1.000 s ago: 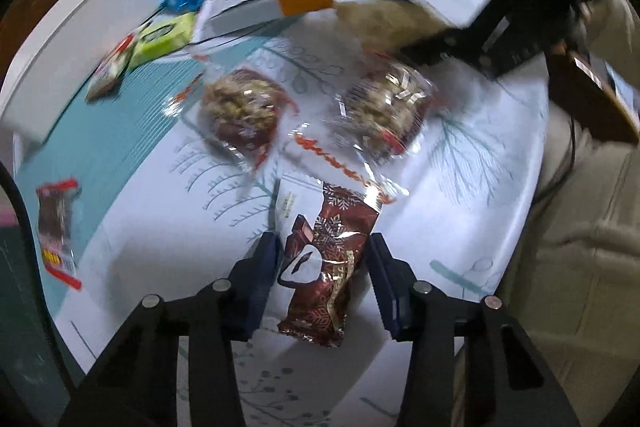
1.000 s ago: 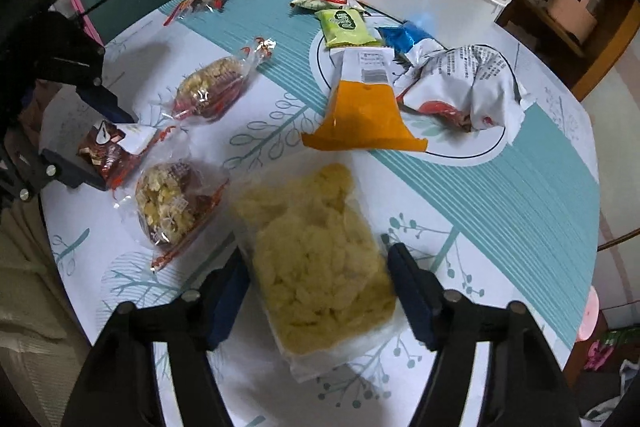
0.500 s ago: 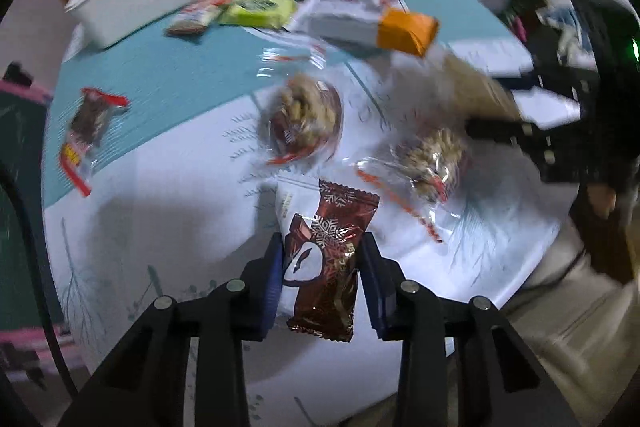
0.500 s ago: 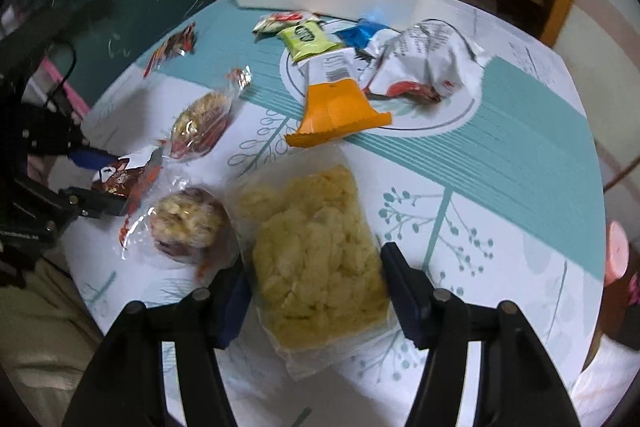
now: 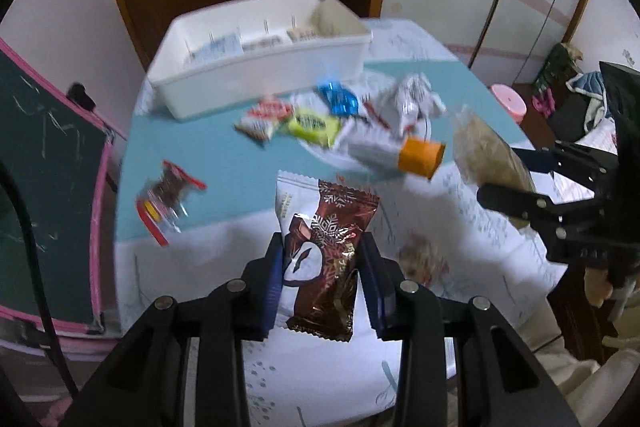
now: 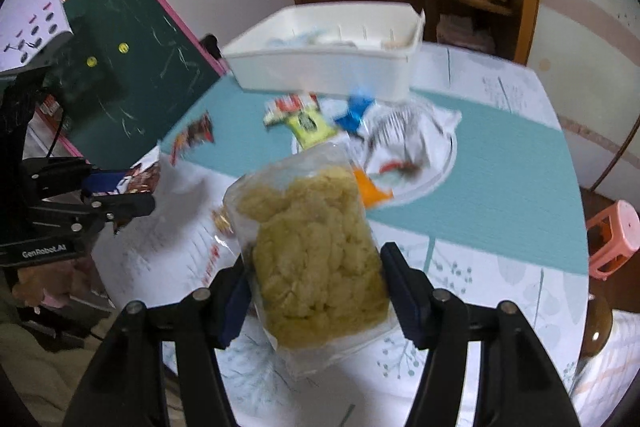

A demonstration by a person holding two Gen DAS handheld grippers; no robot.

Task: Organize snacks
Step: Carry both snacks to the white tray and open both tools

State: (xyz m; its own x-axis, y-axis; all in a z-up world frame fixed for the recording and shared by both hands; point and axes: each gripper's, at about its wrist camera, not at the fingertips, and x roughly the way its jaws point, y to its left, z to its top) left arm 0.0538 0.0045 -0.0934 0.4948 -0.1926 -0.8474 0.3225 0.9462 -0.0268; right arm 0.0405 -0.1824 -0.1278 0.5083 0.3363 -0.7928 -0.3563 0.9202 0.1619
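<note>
A brown and white chocolate snack packet (image 5: 328, 211) hangs upright above the table, with my left gripper (image 5: 322, 255) shut on its lower half. My right gripper (image 6: 316, 275) is shut on a clear bag of yellow puffed snacks (image 6: 308, 219), also lifted off the tablecloth. In the left wrist view the right gripper (image 5: 520, 183) and its bag (image 5: 484, 147) are at the right. The right wrist view has the left gripper (image 6: 116, 187) at its left. A white bin (image 5: 256, 75) stands at the far side of the round table (image 5: 224, 155).
In front of the bin lie a green packet (image 5: 312, 123), a blue wrapper (image 5: 338, 97), a crumpled white bag (image 5: 416, 99) and an orange-ended pack (image 5: 400, 151). A red-edged packet (image 5: 168, 195) lies left; a nut bag (image 5: 424, 259) is near. Chalkboard (image 5: 44, 187) left, pink stool (image 6: 612, 239) right.
Both grippers closed on their snacks and rose off the table, rolling so the views now look across to the bin. The chocolate packet and the puffed-snack bag came up with them.
</note>
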